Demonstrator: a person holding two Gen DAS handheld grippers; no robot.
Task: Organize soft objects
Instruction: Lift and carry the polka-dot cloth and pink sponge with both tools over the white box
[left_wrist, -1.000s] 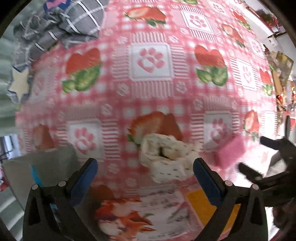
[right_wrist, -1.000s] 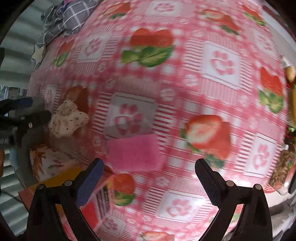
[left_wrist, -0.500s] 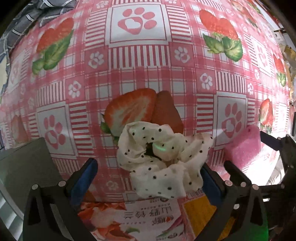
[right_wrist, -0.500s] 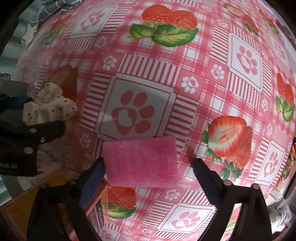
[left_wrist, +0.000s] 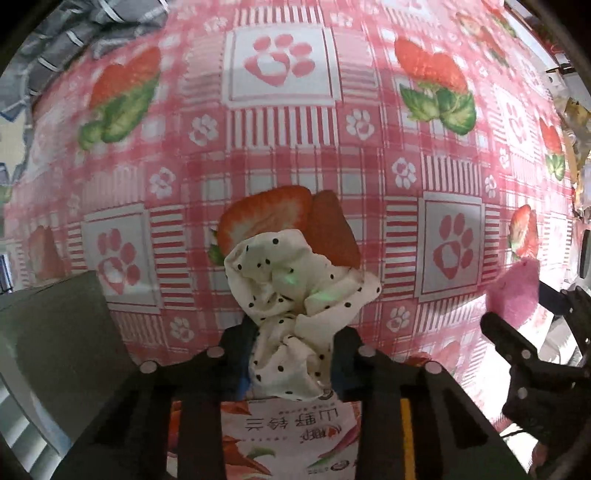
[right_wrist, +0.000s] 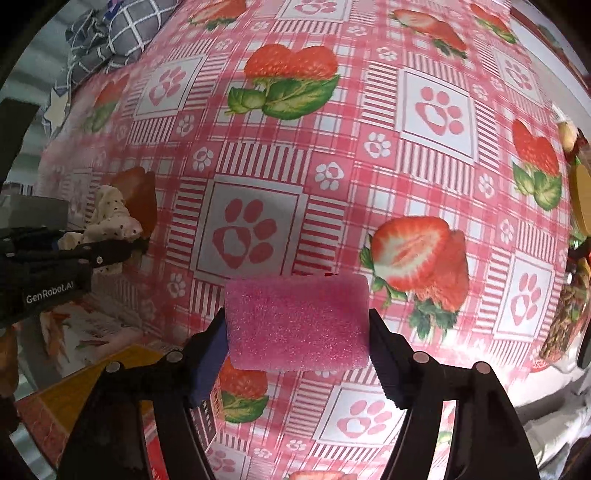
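My left gripper (left_wrist: 293, 350) is shut on a white scrunchie with black dots (left_wrist: 291, 291), bunched between its fingers and held just above the pink strawberry tablecloth (left_wrist: 280, 147). The scrunchie also shows in the right wrist view (right_wrist: 110, 219), in the left gripper (right_wrist: 92, 251). My right gripper (right_wrist: 297, 332) is shut on a pink sponge block (right_wrist: 297, 323), pressed at both short ends. In the left wrist view the sponge (left_wrist: 515, 295) and right gripper (left_wrist: 524, 321) are at the far right.
A printed snack box (left_wrist: 288, 439) lies under the left gripper at the table's near edge, also in the right wrist view (right_wrist: 85, 332). Grey checked fabric (right_wrist: 122, 37) lies far left. A grey box (left_wrist: 48, 350) stands left. Snack packets (right_wrist: 569, 306) crowd the right edge.
Both grippers went from open to shut: the left closed on the scrunchie, the right closed on the pink sponge. Both objects now sit between the fingers.
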